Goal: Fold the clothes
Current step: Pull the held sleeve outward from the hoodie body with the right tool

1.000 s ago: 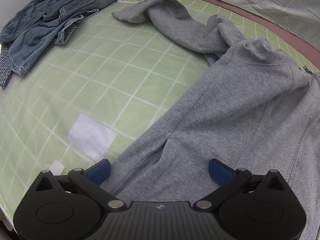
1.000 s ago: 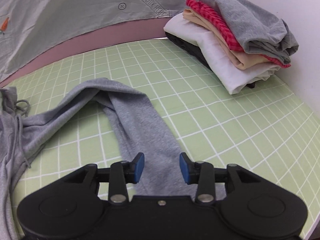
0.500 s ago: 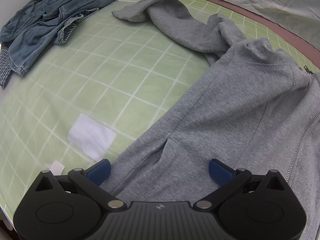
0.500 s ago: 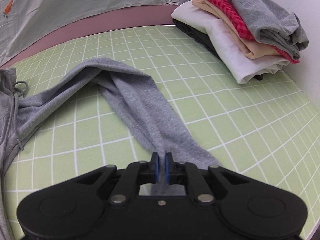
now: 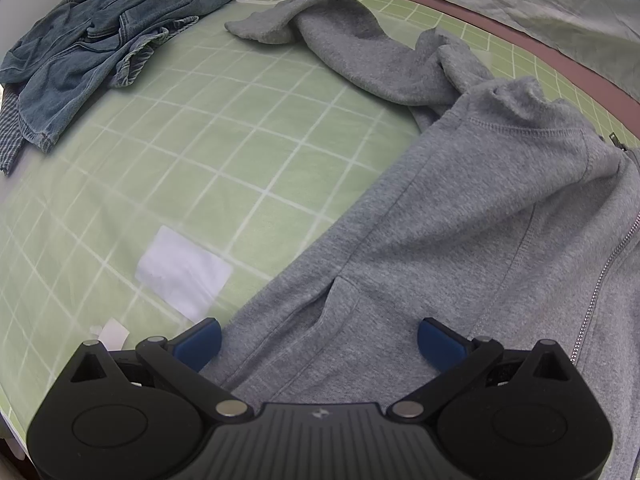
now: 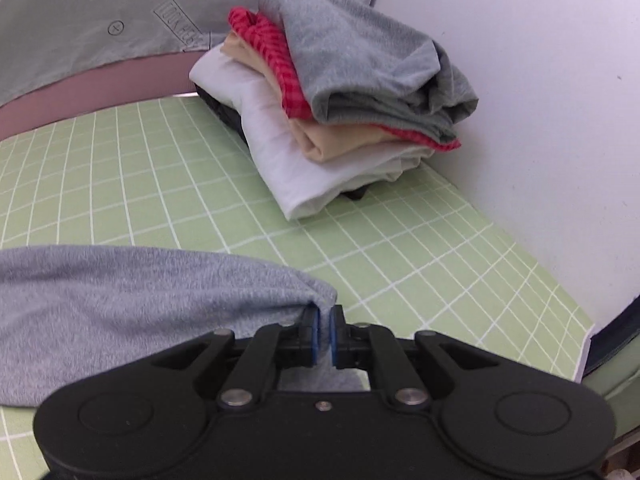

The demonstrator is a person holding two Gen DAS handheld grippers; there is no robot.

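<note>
While the right gripper [image 6: 325, 334] pinches the sleeve [image 6: 132, 304] end above the mat [image 6: 120, 184] and the left gripper [image 5: 319, 338] hovers spread over the hoodie [image 5: 460, 240] hem, that thin pinch could slip, dropping the sleeve unfolded.

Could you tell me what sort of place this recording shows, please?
Probably a clothes-folding work table: a green gridded mat, a stack of folded clothes by the wall, crumpled denim waiting, and a grey hoodie spread out.
</note>
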